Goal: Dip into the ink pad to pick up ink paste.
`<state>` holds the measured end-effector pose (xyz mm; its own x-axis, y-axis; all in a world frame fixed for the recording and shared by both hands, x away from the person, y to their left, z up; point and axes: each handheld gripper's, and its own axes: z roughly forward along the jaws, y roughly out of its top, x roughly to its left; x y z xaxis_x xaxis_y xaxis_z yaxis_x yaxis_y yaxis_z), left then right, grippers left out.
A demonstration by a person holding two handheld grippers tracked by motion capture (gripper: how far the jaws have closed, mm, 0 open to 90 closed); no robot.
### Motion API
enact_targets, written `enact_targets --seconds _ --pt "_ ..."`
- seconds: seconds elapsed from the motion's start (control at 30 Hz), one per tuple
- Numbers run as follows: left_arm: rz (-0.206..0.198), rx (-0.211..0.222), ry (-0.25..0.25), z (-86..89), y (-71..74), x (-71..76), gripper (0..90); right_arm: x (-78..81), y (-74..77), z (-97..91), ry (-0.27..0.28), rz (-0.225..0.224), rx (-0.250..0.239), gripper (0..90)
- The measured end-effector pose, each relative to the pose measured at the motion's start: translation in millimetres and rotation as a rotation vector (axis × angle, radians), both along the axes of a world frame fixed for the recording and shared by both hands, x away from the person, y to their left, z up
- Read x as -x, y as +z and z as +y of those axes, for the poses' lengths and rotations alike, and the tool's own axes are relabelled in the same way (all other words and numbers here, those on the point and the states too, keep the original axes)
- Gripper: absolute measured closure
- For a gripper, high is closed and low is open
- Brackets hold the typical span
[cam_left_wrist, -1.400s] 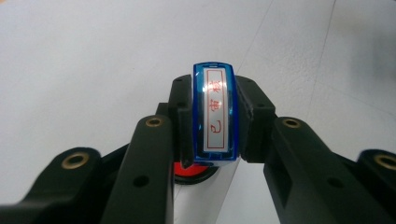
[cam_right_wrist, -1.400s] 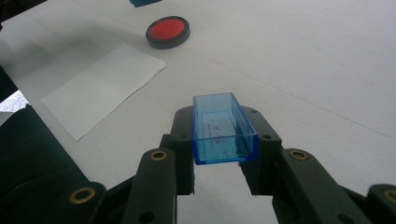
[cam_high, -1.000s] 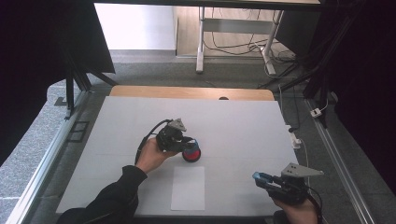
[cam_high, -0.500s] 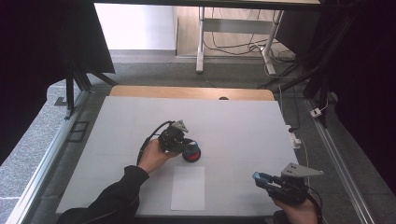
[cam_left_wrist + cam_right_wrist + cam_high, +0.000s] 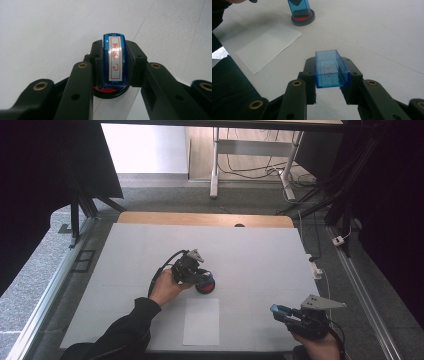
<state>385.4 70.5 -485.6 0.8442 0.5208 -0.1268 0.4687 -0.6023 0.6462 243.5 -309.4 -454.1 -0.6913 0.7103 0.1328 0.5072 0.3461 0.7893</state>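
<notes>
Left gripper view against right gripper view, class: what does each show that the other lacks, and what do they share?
Left gripper view: a white label with red characters on the blue stamp clamped in the left tongs. Right gripper view: an open blue cap gripped in the right tongs, a white paper sheet, a dark sleeve. Both: the stamp standing on the red ink pad on the white table.

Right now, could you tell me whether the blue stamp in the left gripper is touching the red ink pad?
Touching. In the right gripper view, the blue stamp stands with its base on the red ink pad, with no gap. The left gripper is shut on it.
</notes>
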Motion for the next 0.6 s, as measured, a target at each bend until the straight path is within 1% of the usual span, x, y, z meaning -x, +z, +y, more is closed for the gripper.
enact_targets --seconds 0.07,0.17,0.2,0.47,0.53,0.6 --pt "-0.003 -0.006 0.004 -1.2 0.3 1.1 70.8 0.0 0.0 0.1 0.001 0.0 0.001 68.4" --pt "-0.023 -0.021 0.002 -3.4 0.6 3.5 70.8 0.1 0.0 0.3 0.003 -0.001 0.002 68.4" --pt "-0.032 -0.034 -0.003 -4.0 1.2 4.2 70.8 0.1 0.0 0.4 0.003 0.0 0.002 68.4" --pt "-0.095 -0.094 -0.002 -13.2 2.9 13.6 70.8 0.3 -0.1 0.8 0.006 -0.002 0.003 68.4" --pt "-0.105 -0.108 -0.003 -14.9 3.4 15.1 70.8 0.4 0.0 0.9 0.008 -0.002 0.003 68.3" --pt "-0.106 -0.112 -0.001 -15.6 3.5 15.4 70.8 0.5 0.0 1.0 0.009 -0.003 0.004 68.3"
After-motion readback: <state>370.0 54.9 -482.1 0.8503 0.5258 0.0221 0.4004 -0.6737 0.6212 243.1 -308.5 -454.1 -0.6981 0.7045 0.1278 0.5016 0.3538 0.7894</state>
